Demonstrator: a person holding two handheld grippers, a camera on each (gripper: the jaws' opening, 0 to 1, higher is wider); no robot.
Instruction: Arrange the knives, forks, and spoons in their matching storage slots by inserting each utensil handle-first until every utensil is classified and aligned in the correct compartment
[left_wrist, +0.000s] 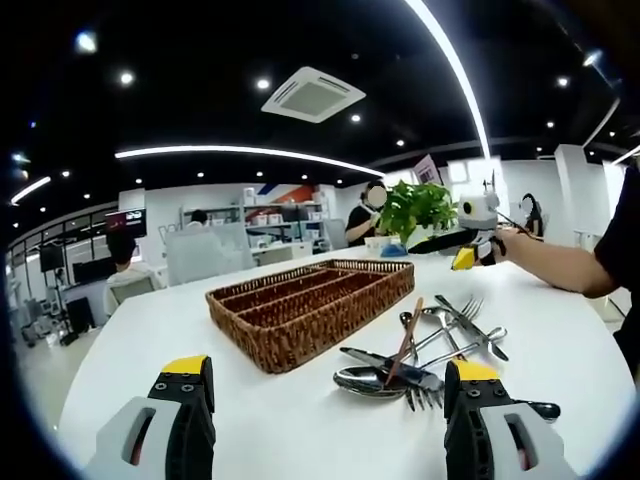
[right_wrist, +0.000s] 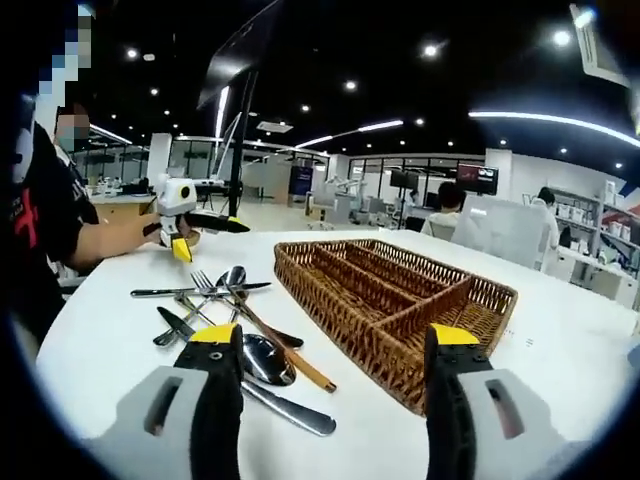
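Observation:
A brown wicker tray (left_wrist: 300, 335) with long divided slots lies on the white table (left_wrist: 150, 340), and nothing shows inside it. To its right is a loose pile of metal forks (left_wrist: 462, 312), a spoon (left_wrist: 362, 380) and a wooden-handled utensil (left_wrist: 406, 340). My left gripper (left_wrist: 328, 368) is open, low over the table before the tray and pile. My right gripper (right_wrist: 335, 335) is open too, facing the tray (right_wrist: 345, 320), with the pile (right_wrist: 230, 310) to its left. Each gripper also appears far off in the other's view: the right gripper (left_wrist: 478, 238) and the left gripper (right_wrist: 180, 225).
A person's arm (left_wrist: 560, 265) reaches in from the right, and the body (right_wrist: 40, 220) stands at the table's left edge. A green potted plant (left_wrist: 415, 205) sits at the far end of the table. Chairs, desks and seated people fill the office behind.

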